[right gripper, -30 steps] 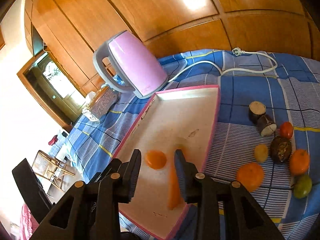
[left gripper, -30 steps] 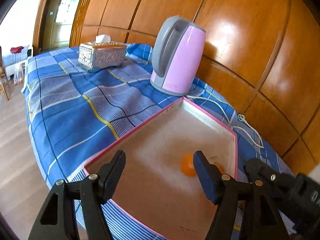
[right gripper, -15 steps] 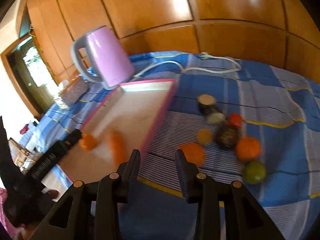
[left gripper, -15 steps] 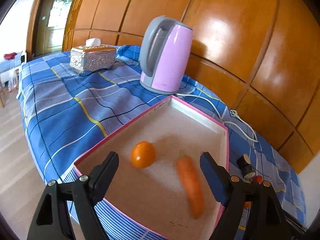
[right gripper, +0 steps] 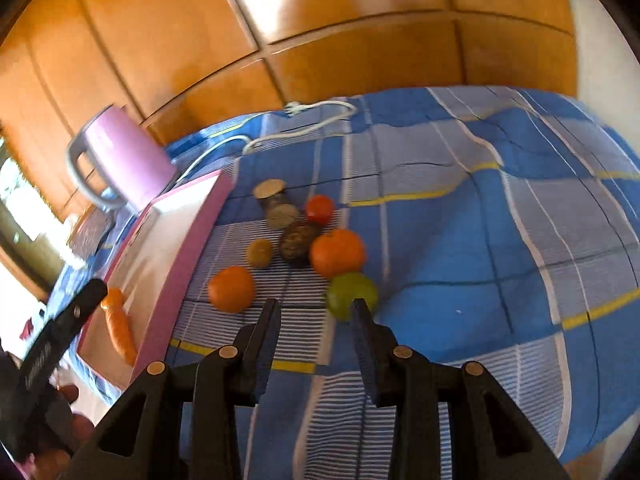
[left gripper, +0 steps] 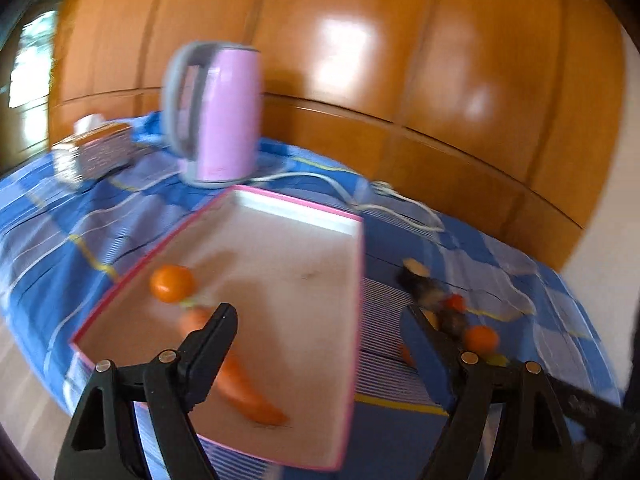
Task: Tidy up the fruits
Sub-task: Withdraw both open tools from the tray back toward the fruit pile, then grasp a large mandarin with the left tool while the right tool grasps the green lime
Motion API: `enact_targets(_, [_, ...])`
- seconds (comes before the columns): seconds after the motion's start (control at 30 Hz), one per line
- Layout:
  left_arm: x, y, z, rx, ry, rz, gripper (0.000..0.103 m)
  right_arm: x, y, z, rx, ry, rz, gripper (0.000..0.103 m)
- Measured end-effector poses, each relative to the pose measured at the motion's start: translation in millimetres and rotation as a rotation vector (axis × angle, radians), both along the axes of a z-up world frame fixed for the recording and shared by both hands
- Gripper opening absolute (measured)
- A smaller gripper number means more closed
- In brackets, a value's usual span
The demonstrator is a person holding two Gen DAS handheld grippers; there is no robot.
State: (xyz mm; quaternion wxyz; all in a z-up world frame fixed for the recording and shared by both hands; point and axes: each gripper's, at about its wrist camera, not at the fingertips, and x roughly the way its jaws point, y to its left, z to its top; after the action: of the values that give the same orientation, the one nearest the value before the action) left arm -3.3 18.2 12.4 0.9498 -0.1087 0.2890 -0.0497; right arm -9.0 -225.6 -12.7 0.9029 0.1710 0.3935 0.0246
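**Both grippers empty, fruit split between tray and cloth**

The pink-rimmed tray (left gripper: 356,280) lies on the blue checked surface (right gripper: 460,240), its far end close to the pink kettle (left gripper: 224,112). Inside it sit an orange (left gripper: 172,283) and a carrot (left gripper: 244,392).

Just beyond the tray's right rim, a cluster of loose fruit (right gripper: 304,248) rests on the cloth, with wide bare cloth to its right.

The left gripper (left gripper: 320,332) hangs over the tray's near end, jaws wide apart and empty; they have just been opening.

The right gripper (right gripper: 316,312) has swung away from the tray toward the cluster, jaws partly open and empty, near a green fruit (right gripper: 350,294).
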Motion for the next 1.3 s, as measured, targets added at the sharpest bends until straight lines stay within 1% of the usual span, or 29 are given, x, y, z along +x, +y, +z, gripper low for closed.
enact_targets(0.07, [0.3,-13.8,-1.5,0.028,0.012,-0.060,0.083,-0.8,-3.4,-0.5,0.015,0.003,-0.017,0.036])
enact_targets(0.13, [0.9,-26.9,-3.8,0.047,0.031,-0.125,0.077,-1.0,-2.0,-0.4,0.010,0.007,-0.018,0.036])
enact_targets(0.2, [0.4,-38.0,-5.9,0.071,0.042,-0.173,0.076,-2.3,0.3,-0.3,0.001,0.009,-0.017,0.036])
enact_targets(0.27, [-0.6,-47.2,-7.6,0.101,0.039,-0.204,0.075,-2.0,0.8,-2.6,-0.009,0.022,-0.021,0.036])
enact_targets(0.3, [-1.0,-50.9,-8.5,0.107,0.039,-0.224,0.072,-1.2,0.4,-4.1,-0.012,0.031,-0.026,0.036])
enact_targets(0.33, [-1.1,-55.8,-10.0,0.117,0.045,-0.248,0.071,0.0,-1.1,-6.1,-0.016,0.042,-0.042,0.038])
enact_targets(0.4, [-1.3,-61.4,-12.6,0.137,0.051,-0.262,0.071,2.4,-4.0,-8.1,-0.018,0.052,-0.064,0.039])
enact_targets(0.47, [0.3,-65.3,-15.0,0.139,0.062,-0.282,0.071,5.7,-6.7,-10.5,-0.011,0.064,-0.072,0.039])
enact_targets(0.63, [2.8,-71.6,-21.4,0.139,0.091,-0.307,0.071,16.1,-7.1,-15.5,-0.024,0.092,-0.089,0.039])
enact_targets(0.77, [9.9,-77.2,-26.3,0.129,0.115,-0.323,0.071,27.2,-0.6,-18.9,-0.070,0.104,-0.072,0.039])
enact_targets(0.8, [12.7,-78.8,-28.0,0.130,0.123,-0.324,0.069,29.3,1.8,-19.4,-0.087,0.104,-0.069,0.039])
enact_targets(0.87, [19.6,-82.4,-33.4,0.150,0.148,-0.321,0.068,34.7,6.1,-23.0,-0.113,0.119,-0.060,0.034])
enact_targets(0.93, [24.9,-84.3,-36.5,0.150,0.165,-0.322,0.068,38.7,6.6,-25.7,-0.118,0.130,-0.059,0.034])
enact_targets(1.0, [27.7,-85.6,-38.4,0.147,0.169,-0.330,0.068,39.4,4.8,-26.9,-0.105,0.135,-0.060,0.034])
enact_targets(1.1, [27.6,-85.8,-36.5,0.145,0.146,-0.336,0.068,39.7,-1.9,-28.6,-0.051,0.145,-0.062,0.035])
enact_targets(1.17, [28.8,-84.1,-36.5,0.156,0.138,-0.324,0.068,40.4,-6.3,-30.2,-0.011,0.148,-0.063,0.037])
enact_targets(1.23, [32.1,-79.9,-37.0,0.134,0.150,-0.318,0.066,41.4,-8.5,-31.2,0.023,0.139,-0.062,0.040])
enact_targets(1.3, [35.7,-77.4,-35.9,0.125,0.147,-0.314,0.066,41.8,-9.6,-31.7,0.038,0.136,-0.064,0.041])
